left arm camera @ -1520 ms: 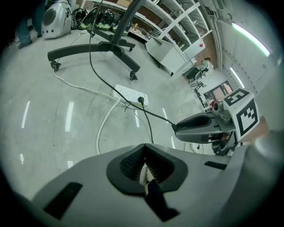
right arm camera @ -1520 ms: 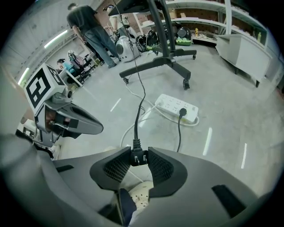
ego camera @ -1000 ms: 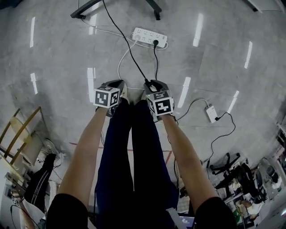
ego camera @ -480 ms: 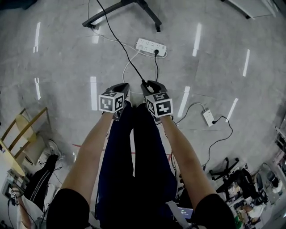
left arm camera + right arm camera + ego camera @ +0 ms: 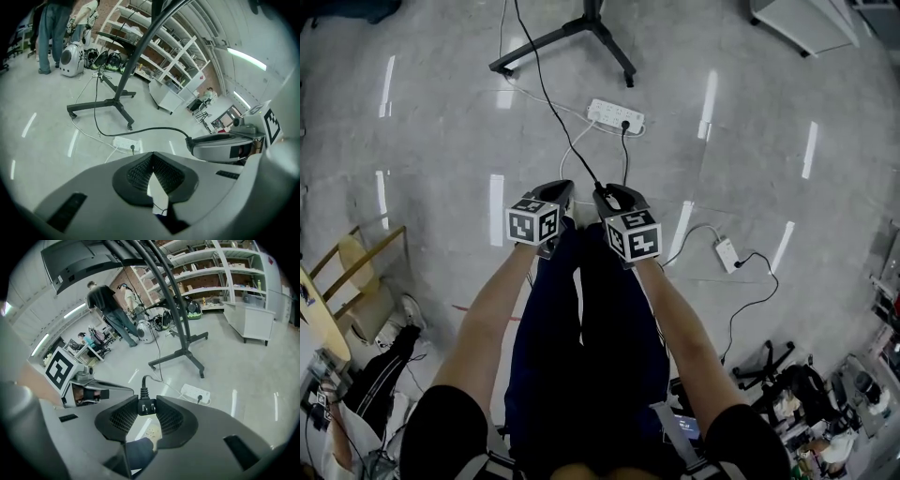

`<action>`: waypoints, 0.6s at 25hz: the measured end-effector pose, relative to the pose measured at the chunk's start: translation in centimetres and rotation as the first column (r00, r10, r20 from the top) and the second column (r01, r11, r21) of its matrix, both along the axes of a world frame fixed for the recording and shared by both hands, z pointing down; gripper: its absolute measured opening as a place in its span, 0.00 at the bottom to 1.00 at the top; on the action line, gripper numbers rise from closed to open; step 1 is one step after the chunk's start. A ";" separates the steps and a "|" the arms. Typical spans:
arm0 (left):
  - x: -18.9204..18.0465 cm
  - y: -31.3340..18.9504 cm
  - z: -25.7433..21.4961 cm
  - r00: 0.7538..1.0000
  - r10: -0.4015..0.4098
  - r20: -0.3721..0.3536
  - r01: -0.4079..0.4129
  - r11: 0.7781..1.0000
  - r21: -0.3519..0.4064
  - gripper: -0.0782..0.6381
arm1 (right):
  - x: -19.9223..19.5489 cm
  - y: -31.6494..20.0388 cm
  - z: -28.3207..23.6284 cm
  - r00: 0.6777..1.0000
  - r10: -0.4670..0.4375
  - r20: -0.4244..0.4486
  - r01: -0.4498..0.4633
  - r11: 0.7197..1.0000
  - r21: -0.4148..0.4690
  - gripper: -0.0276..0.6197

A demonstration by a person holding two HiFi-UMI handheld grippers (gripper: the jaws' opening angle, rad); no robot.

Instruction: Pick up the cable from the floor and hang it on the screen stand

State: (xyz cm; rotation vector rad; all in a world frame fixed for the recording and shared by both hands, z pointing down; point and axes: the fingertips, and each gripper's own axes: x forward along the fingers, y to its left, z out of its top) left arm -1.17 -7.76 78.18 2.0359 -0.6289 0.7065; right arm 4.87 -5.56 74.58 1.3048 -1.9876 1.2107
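My right gripper (image 5: 614,195) is shut on the black plug (image 5: 146,406) of the cable (image 5: 546,89). The cable runs slack from the plug across the grey floor toward the black screen stand (image 5: 581,28). In the right gripper view the plug stands prongs-down between the pads, with the stand (image 5: 180,324) ahead. My left gripper (image 5: 555,192) hangs right beside it, jaws shut with nothing in them. In the left gripper view its tips (image 5: 153,157) meet, and the right gripper (image 5: 220,145) with the cable (image 5: 140,131) shows at the right.
A white power strip (image 5: 615,113) with cords lies between me and the stand's legs. A white adapter (image 5: 727,253) with a black lead lies to the right. A wooden chair (image 5: 356,272) stands at left, a white cabinet (image 5: 797,23) at far right. People (image 5: 108,305) stand by shelves beyond.
The stand's base and the power strip have slid lower into the head view. Both grippers stay side by side, and the right keeps its hold on the plug.
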 end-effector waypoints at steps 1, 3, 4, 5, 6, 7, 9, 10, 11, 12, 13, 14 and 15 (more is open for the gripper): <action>0.2 0.3 -0.7 1.000 -0.009 -0.012 0.009 1.000 -0.001 0.12 | -0.2 0.2 -0.7 1.000 -0.005 0.005 0.005 1.000 0.004 0.25; 0.9 0.7 -2.0 0.999 -0.024 -0.027 0.024 1.000 0.004 0.12 | -0.3 0.4 -2.0 1.000 -0.015 0.011 0.015 1.000 0.014 0.25; 1.2 0.7 -2.7 0.999 -0.031 -0.031 0.031 0.999 0.011 0.12 | -0.2 0.4 -2.6 1.000 -0.018 0.011 0.017 1.000 0.018 0.25; 1.5 0.7 -3.4 0.999 -0.039 -0.035 0.040 0.999 0.019 0.12 | 0.0 0.5 -3.2 1.000 -0.018 0.010 0.018 1.000 0.021 0.25; 1.7 0.7 -4.3 0.998 -0.050 -0.041 0.051 0.998 0.027 0.12 | 0.1 0.6 -3.8 1.000 -0.016 0.011 0.016 1.000 0.023 0.25; 1.8 0.7 -5.3 0.997 -0.061 -0.047 0.062 0.997 0.035 0.12 | 0.3 0.7 -4.5 1.000 -0.011 0.012 0.011 1.000 0.025 0.25; 1.9 0.5 -7.3 0.995 -0.073 -0.066 0.076 0.996 0.055 0.12 | 0.7 0.8 -5.9 1.000 0.005 0.011 -0.006 1.000 0.028 0.25; 2.0 0.4 -8.3 0.995 -0.070 -0.075 0.075 0.995 0.069 0.12 | 1.0 0.9 -6.6 1.000 0.013 0.010 -0.014 0.999 0.032 0.25; 2.0 0.3 -9.2 0.995 -0.060 -0.081 0.067 0.994 0.085 0.12 | 1.2 0.8 -7.3 1.000 0.020 0.009 -0.020 0.999 0.039 0.25; 1.9 0.3 -10.1 0.996 -0.046 -0.083 0.055 0.993 0.104 0.12 | 1.3 0.8 -8.1 1.000 0.024 0.011 -0.025 0.998 0.049 0.25; 1.8 0.3 -10.9 0.996 -0.030 -0.080 0.040 0.991 0.125 0.12 | 1.3 0.8 -9.1 1.000 0.026 0.012 -0.027 0.998 0.062 0.25; 1.6 0.3 -11.8 0.997 -0.017 -0.077 0.028 0.989 0.145 0.12 | 1.3 0.7 -10.0 1.000 0.026 0.012 -0.027 0.997 0.077 0.25; 1.4 0.2 -12.5 0.997 -0.009 -0.074 0.021 0.986 0.163 0.12 | 1.3 0.5 -11.0 1.000 0.024 0.011 -0.025 0.995 0.093 0.25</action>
